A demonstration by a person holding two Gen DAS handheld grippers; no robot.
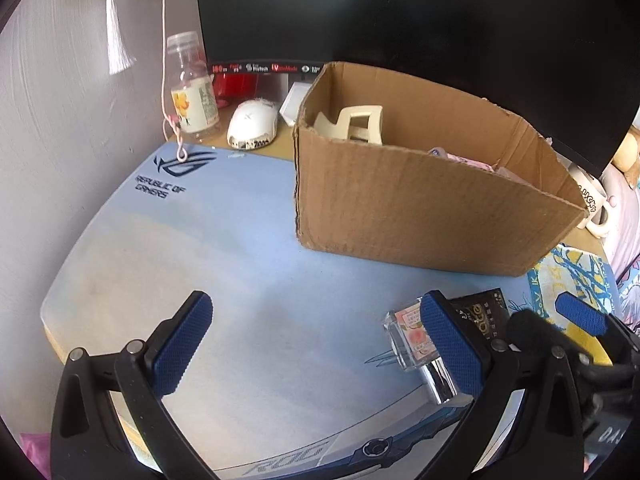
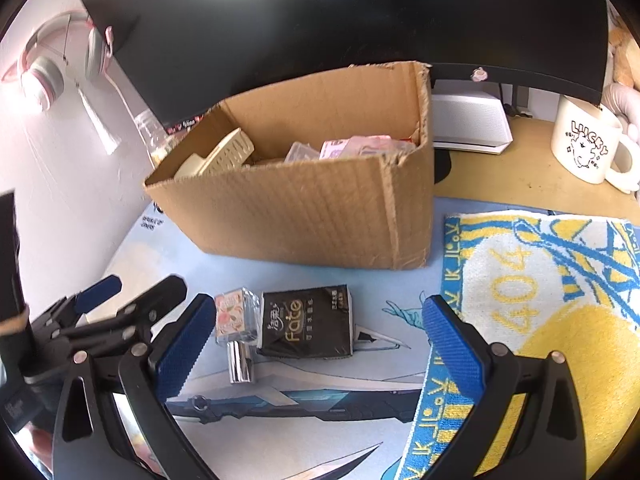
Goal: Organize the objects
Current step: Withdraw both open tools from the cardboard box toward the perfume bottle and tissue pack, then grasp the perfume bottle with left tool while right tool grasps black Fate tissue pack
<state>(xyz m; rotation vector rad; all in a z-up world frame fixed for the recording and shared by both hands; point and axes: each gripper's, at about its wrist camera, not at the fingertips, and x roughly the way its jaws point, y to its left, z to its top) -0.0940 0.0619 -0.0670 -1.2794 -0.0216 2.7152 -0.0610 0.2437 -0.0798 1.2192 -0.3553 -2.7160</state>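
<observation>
A: Entry, left side. Your left gripper (image 1: pixel 320 344) hangs over the blue desk mat (image 1: pixel 248 248) with its jaws spread wide and nothing between them. What lies by them?

B: Just outside the right jaw, touching or nearly touching it, lies the small glass bottle (image 1: pixel 412 340) on its side, chrome cap toward you. Past that jaw lies the black tissue pack (image 1: pixel 480 312), partly hidden. Ahead and to the right of the jaws stands the cardboard box (image 1: pixel 420 208), open at the top.

A: Entry, right side. Your right gripper (image 2: pixel 320 340) also has its jaws wide apart and carries nothing. Position of the task items?

B: Both lie on the mat (image 2: pixel 304 400) between your jaws and slightly ahead of them. The bottle (image 2: pixel 236 320) is just inside the left jaw; the tissue pack (image 2: pixel 308 324) lies beside it, touching or nearly so. The box (image 2: pixel 320 216) stands straight ahead, well beyond both. In it you see a cream hair claw (image 2: pixel 224 152) at the left and pink packets (image 2: pixel 356 146) at the right.

A: Surroundings?

B: A yellow and blue towel (image 2: pixel 540 300) lies under and ahead of your right jaw. A white mug (image 2: pixel 586 148) stands on the counter (image 2: pixel 500 176), far ahead to the right. A dark monitor (image 2: pixel 320 32) stands behind the box. The left gripper (image 2: pixel 120 300) shows just left of your left jaw.
</observation>
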